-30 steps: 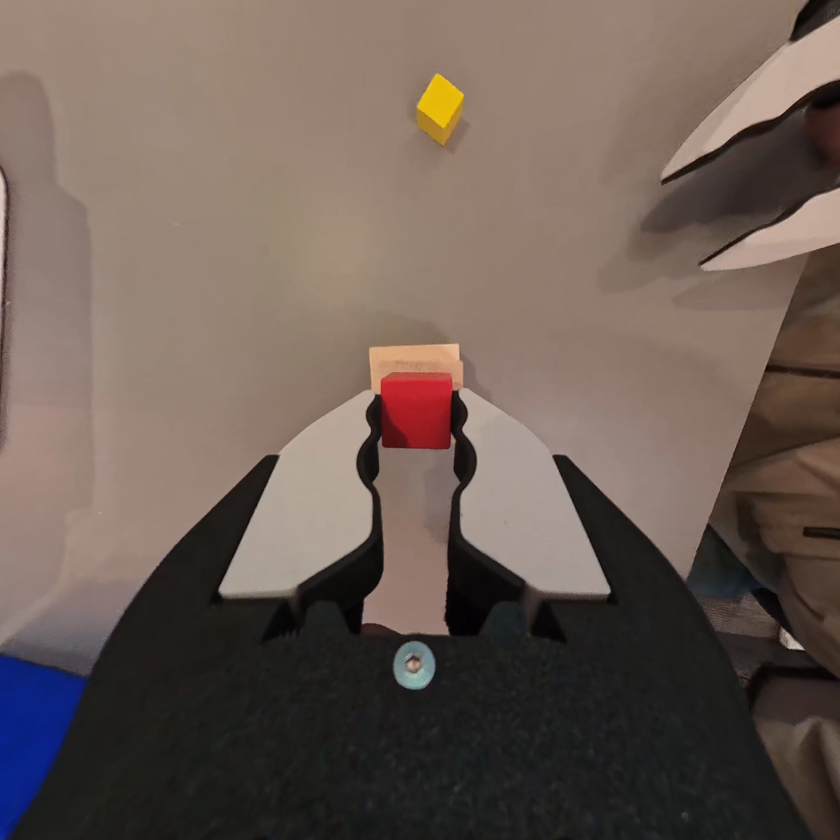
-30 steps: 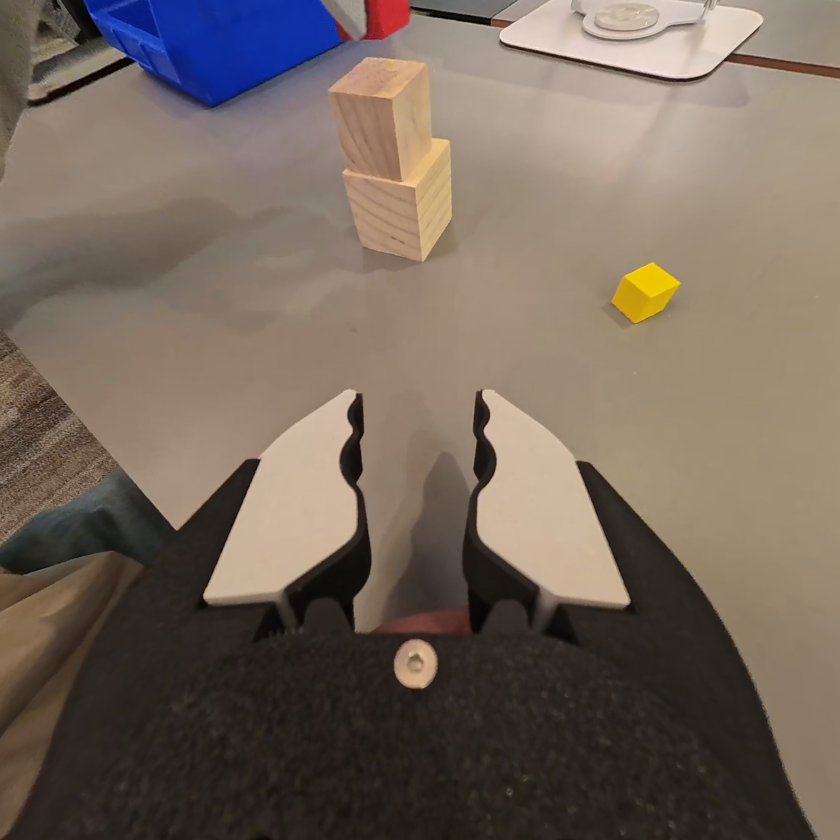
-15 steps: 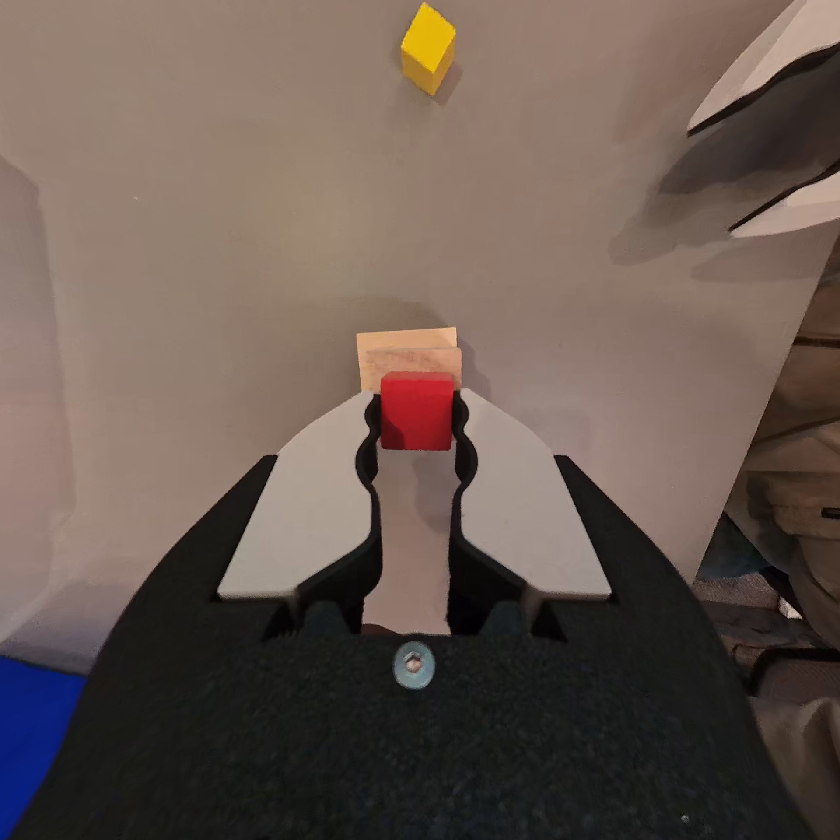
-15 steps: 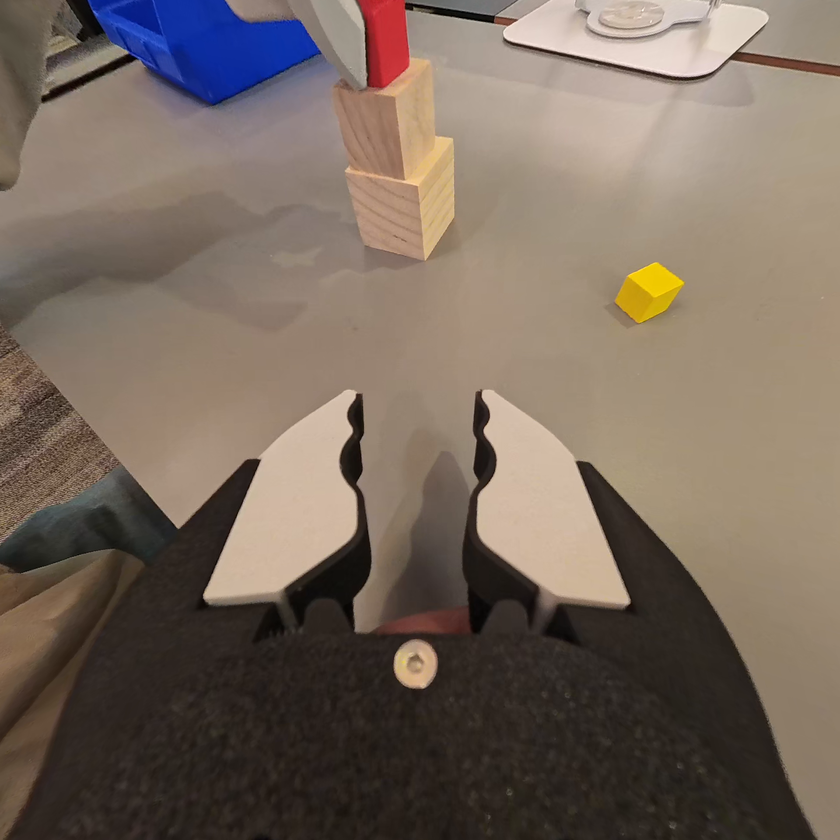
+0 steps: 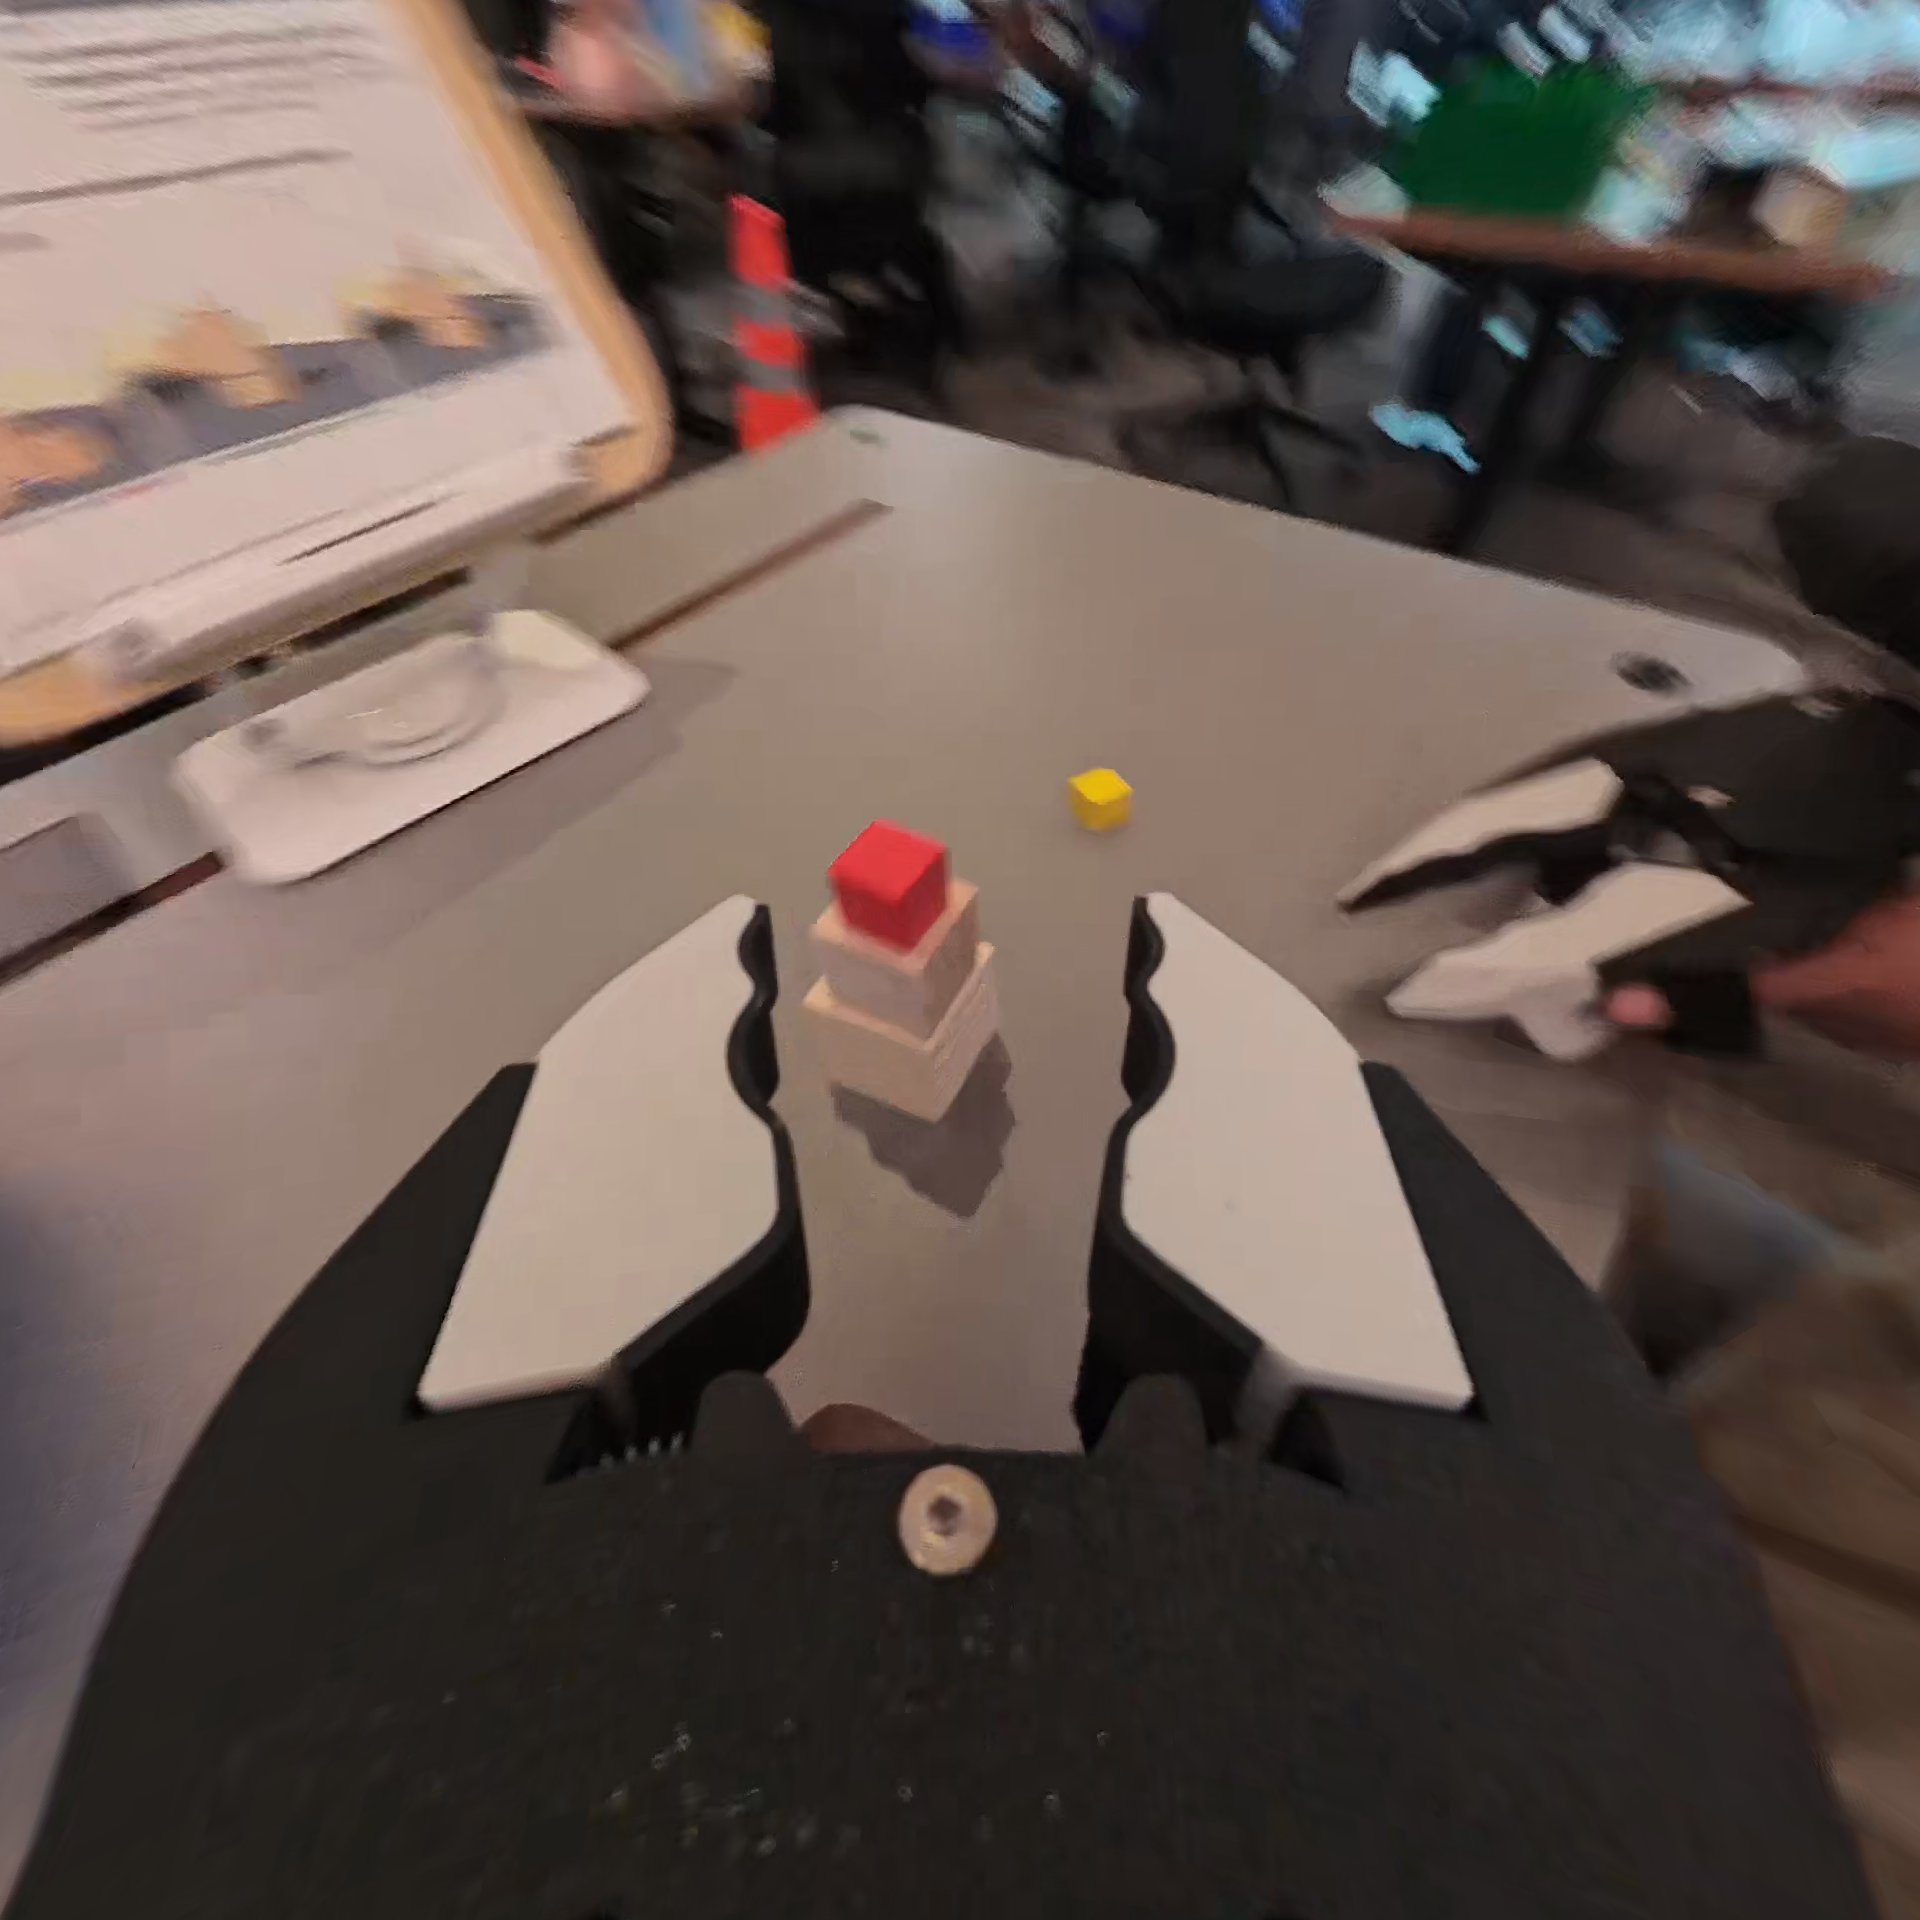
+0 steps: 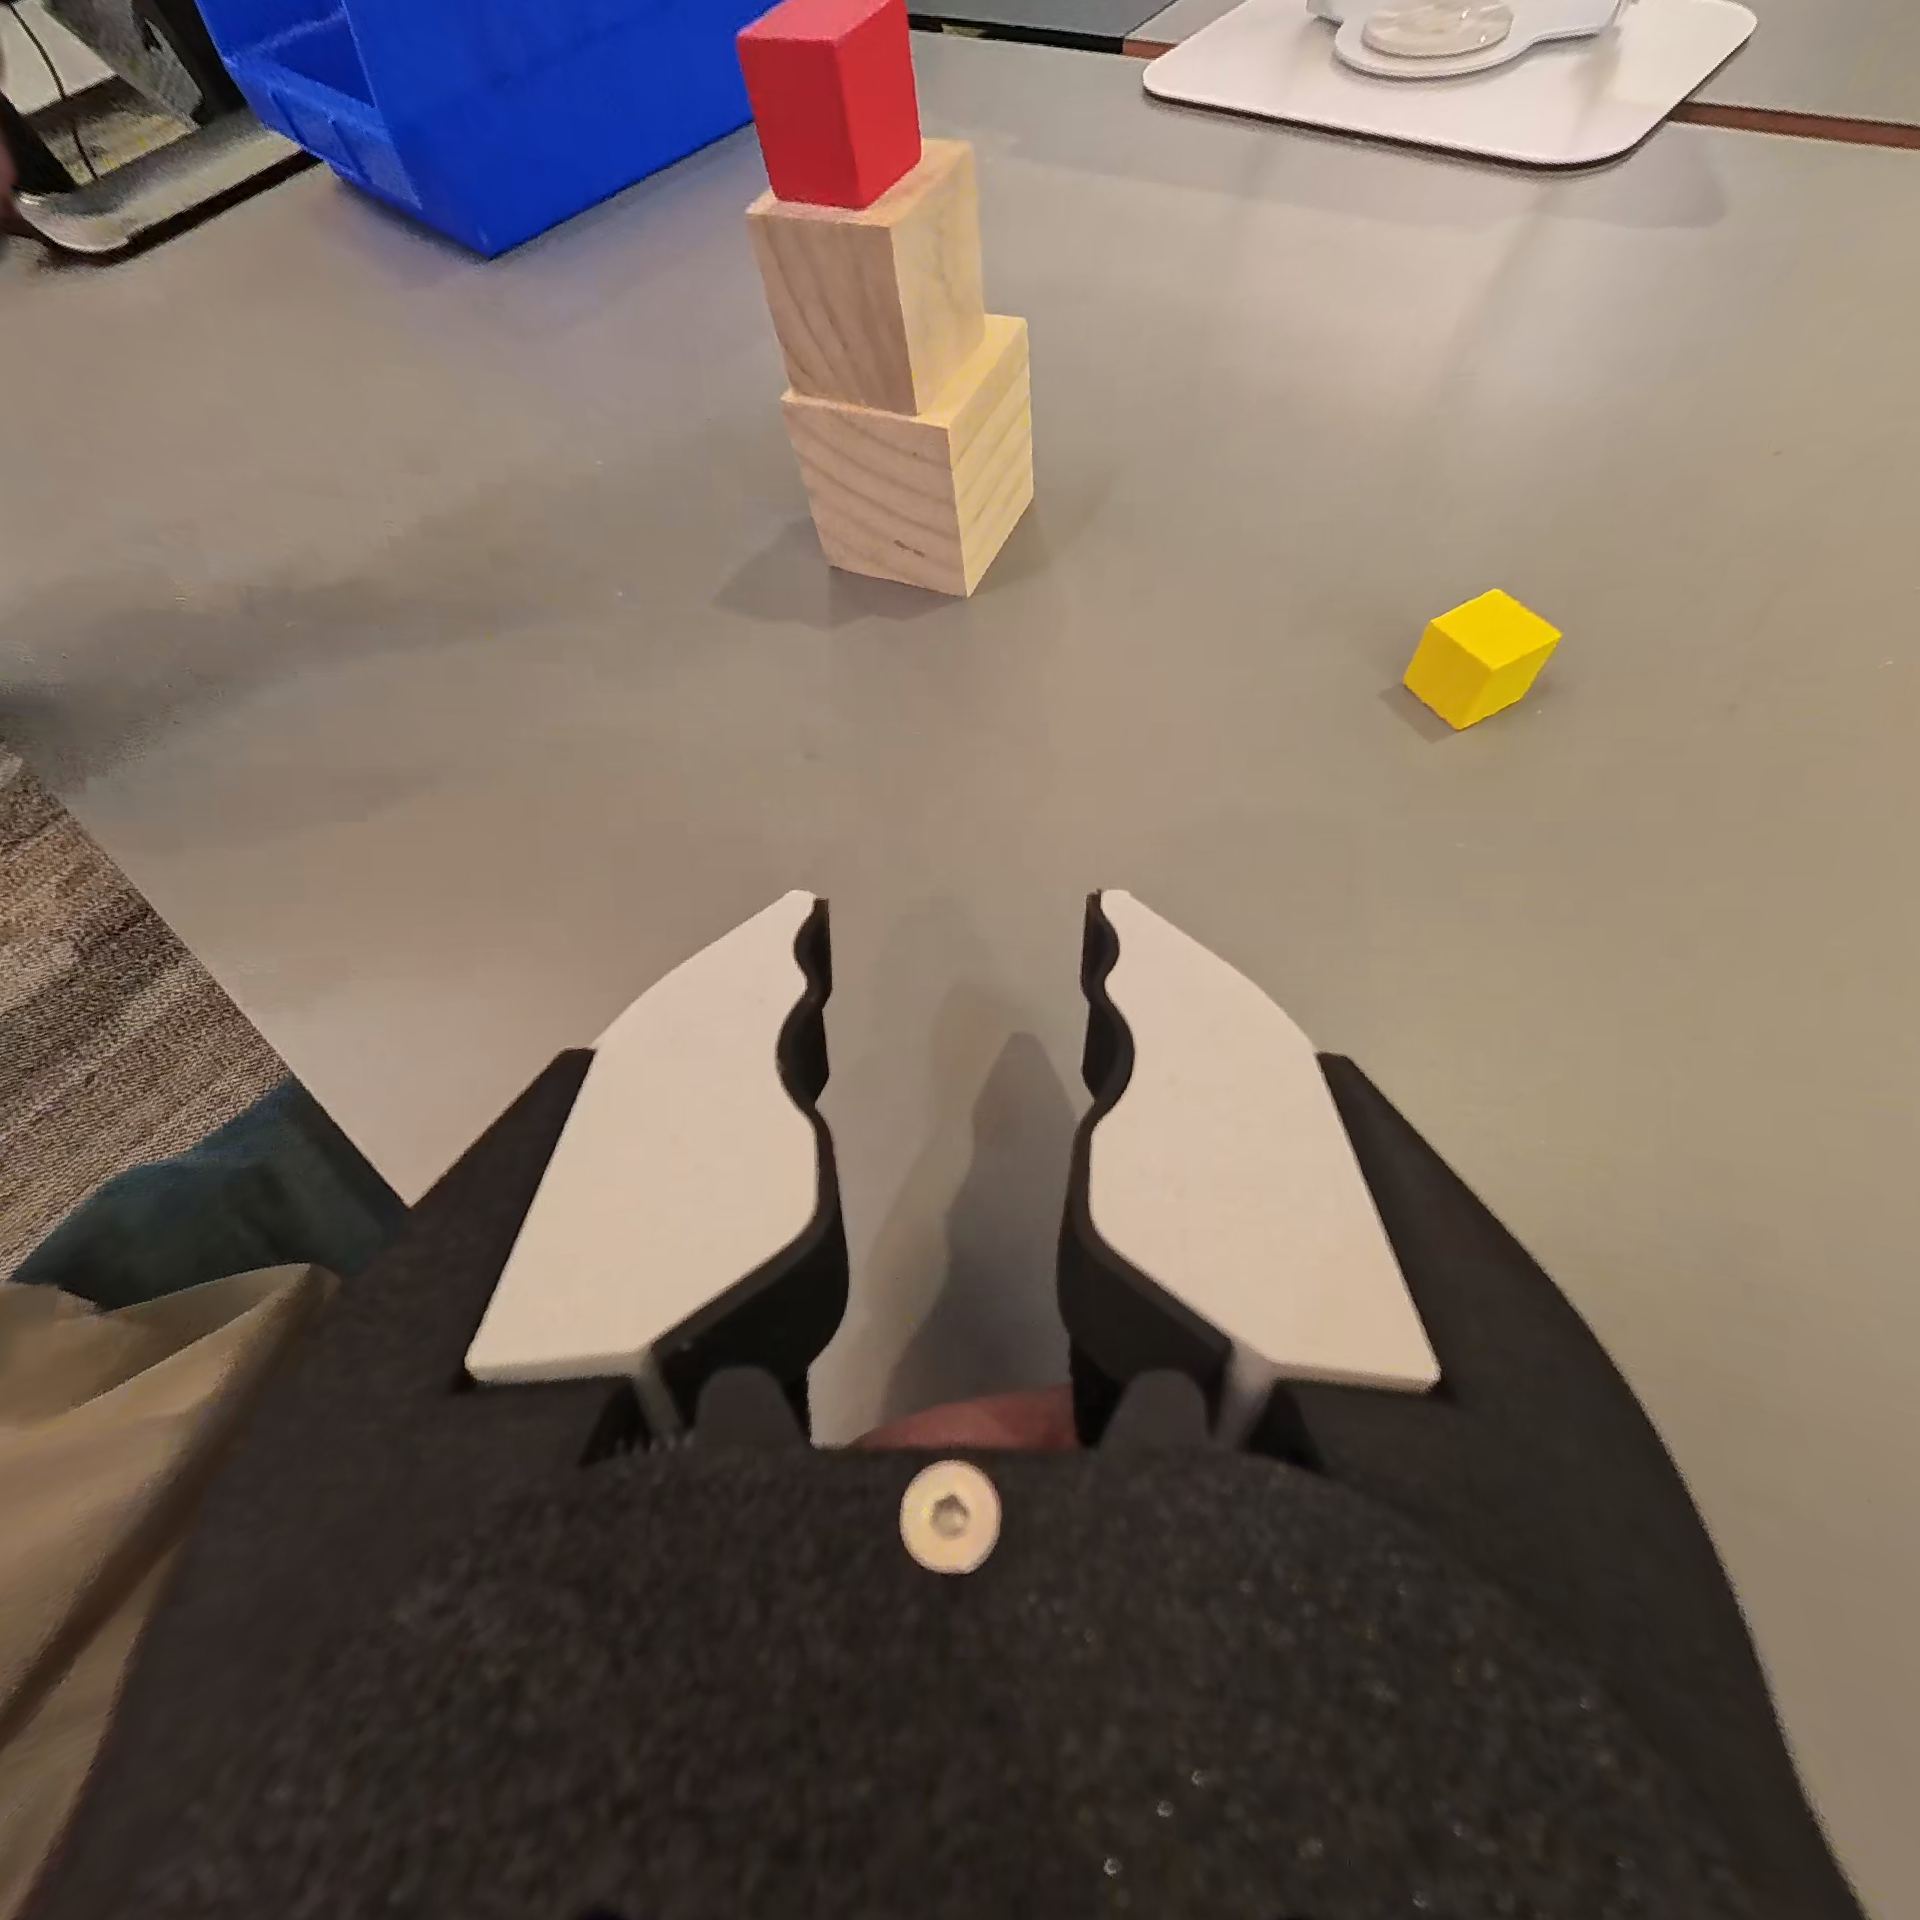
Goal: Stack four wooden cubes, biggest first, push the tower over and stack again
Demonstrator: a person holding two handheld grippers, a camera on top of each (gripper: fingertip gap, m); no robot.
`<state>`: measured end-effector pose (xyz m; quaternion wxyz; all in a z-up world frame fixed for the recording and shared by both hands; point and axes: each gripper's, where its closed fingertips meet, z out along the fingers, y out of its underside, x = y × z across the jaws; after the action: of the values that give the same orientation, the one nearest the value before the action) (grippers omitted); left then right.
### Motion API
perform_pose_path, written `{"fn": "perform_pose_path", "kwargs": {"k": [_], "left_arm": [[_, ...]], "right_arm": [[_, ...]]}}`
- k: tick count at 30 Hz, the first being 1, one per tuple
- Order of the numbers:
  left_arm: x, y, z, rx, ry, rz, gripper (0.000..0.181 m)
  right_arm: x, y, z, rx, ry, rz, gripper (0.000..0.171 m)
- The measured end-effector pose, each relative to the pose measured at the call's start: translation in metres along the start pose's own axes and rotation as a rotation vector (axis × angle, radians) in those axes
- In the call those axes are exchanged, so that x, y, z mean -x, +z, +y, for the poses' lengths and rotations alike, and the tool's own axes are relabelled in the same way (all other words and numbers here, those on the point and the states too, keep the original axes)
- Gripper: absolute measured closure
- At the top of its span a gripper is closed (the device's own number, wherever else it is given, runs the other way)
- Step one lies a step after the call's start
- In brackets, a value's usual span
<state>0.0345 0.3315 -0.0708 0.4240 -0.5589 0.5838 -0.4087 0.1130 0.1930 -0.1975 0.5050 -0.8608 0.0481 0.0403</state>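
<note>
Your left gripper [image 5: 948, 1023] is standing with its jaws spread wide and nothing between them; the three-cube tower is sitting just past the tips, framed in the gap but touching neither finger. Your right gripper [image 6: 956, 1023] is also holding its jaws apart and empty, hovering low over the near part of the grey table [image 6: 1455, 935], well short of the tower.

The large wooden cube [image 6: 914, 478] is resting on the table as the base. The medium wooden cube [image 6: 868, 281] is sitting on it, turned slightly and offset toward the left edge. The red cube [image 6: 831, 99] is sitting on top, also shifted a little off centre. The yellow cube [image 6: 1481, 670] is lying alone on the table, to the right of the tower and well apart from it, tilted on an edge or corner as far as the right wrist view shows.

Farther off, a blue bin [image 6: 468, 114] is sitting at the far left of the table, and a white stand base [image 6: 1455, 104] at the far right. In the left wrist view, a blurred orange cone [image 5: 764, 322] is standing on the floor beyond the table.
</note>
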Motion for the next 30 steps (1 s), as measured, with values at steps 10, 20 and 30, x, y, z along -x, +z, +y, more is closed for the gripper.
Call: {"fn": "perform_pose_path", "kwargs": {"k": [10, 20, 30], "left_arm": [[0.017, -0.047, 0.098, -0.089, -0.221, -0.534, 0.119], [0.022, -0.049, 0.097, -0.057, -0.122, -0.531, 0.122], [0.027, -0.064, 0.08, -0.084, -0.061, -0.526, 0.127]], "right_arm": [[-0.003, 0.002, -0.002, 0.006, -0.027, 0.035, 0.125], [-0.096, 0.049, -0.044, 0.462, -0.545, -0.068, 0.122], [-0.126, 0.082, -0.019, 0.791, -0.623, -0.137, 0.149]]}}
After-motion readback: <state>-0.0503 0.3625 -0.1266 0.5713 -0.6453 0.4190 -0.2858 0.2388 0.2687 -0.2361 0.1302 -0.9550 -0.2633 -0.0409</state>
